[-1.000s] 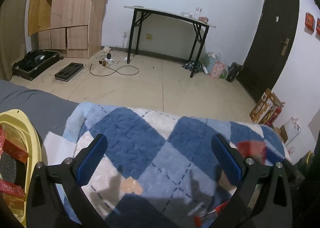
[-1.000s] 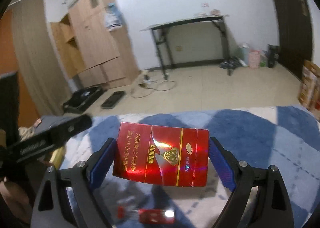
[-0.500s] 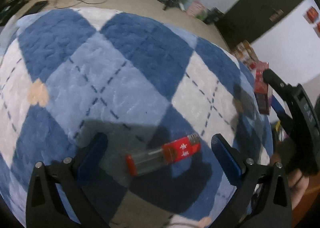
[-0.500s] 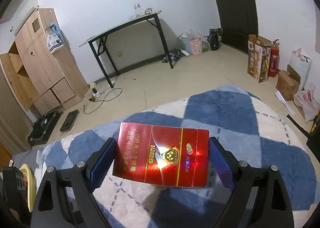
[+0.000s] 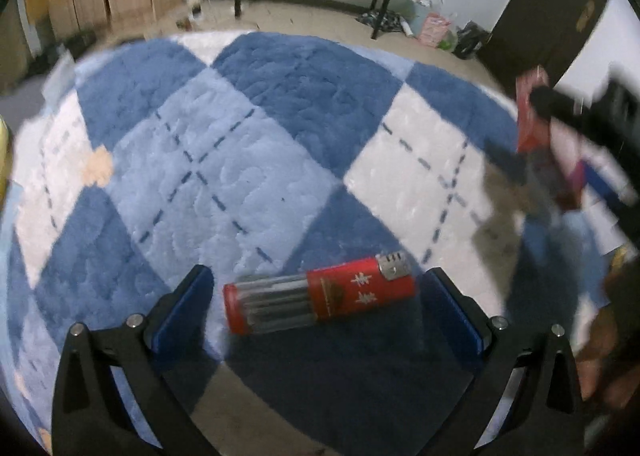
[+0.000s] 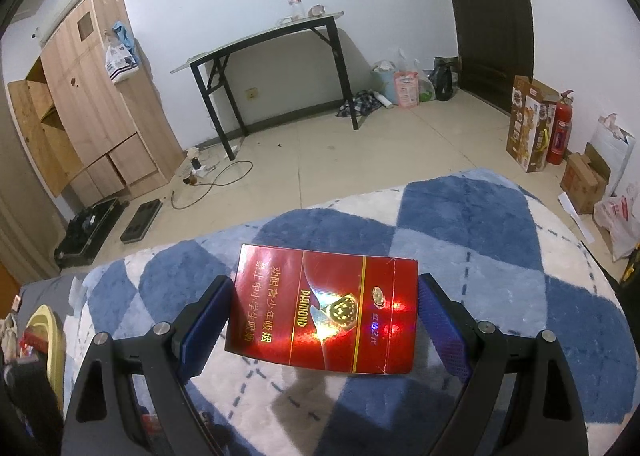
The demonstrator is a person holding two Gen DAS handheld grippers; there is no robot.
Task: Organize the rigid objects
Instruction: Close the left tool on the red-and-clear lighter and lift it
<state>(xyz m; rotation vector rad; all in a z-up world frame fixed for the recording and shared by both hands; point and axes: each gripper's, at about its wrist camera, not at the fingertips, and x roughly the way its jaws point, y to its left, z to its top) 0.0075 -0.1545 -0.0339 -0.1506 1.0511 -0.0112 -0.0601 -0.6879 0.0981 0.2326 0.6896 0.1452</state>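
Since half a second ago your left gripper (image 5: 318, 296) has closed in on the red and clear plastic lighter (image 5: 319, 298), which now fills more of the left wrist view and sits squarely between the two blue-padded fingers (image 5: 182, 306). Those fingers stand wide apart, with a gap on each side of the lighter, touching nothing. The lighter lies flat on the blue and white diamond-patterned plush blanket (image 5: 256, 143), its metal-capped end pointing toward the right finger.

Your right gripper (image 6: 320, 316) is clamped on the glossy red cigarette pack with gold lettering (image 6: 322, 314), held by its short ends above the blanket, lettering facing the camera. In the left wrist view the pack shows as a blurred red shape (image 5: 536, 119) far to the right of the lighter, with the right gripper's dark frame beside it.

A yellow plastic basket (image 6: 50, 332) sits off the blanket's left edge.
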